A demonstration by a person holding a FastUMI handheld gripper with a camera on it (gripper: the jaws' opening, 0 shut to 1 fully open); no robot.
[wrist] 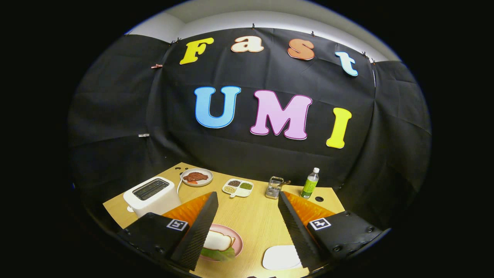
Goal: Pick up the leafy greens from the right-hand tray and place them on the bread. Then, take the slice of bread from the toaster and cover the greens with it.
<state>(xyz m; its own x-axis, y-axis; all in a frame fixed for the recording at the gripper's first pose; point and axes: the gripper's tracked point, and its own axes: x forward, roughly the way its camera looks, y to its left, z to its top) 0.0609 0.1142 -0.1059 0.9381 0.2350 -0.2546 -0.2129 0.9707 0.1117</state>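
Observation:
My gripper (247, 194) is open and held above the wooden table (252, 220), its fingers spread wide with nothing between them. Below the left finger (198, 227) sits a pink plate (238, 237). On it a white bread slice (218, 240) lies over leafy greens (218, 253), whose edge sticks out at the near side. The left finger covers part of the plate. A white tray (279, 256) lies by the right finger (295, 227), showing only its bare surface. The white toaster (151, 195) stands to the left beyond the left finger, and its two slots look dark.
At the far side of the table stand a plate of meat (197, 177), a divided dish of grains (238, 188), a metal holder (274, 187) and a green bottle (310, 183). Black cloth walls close the booth behind them.

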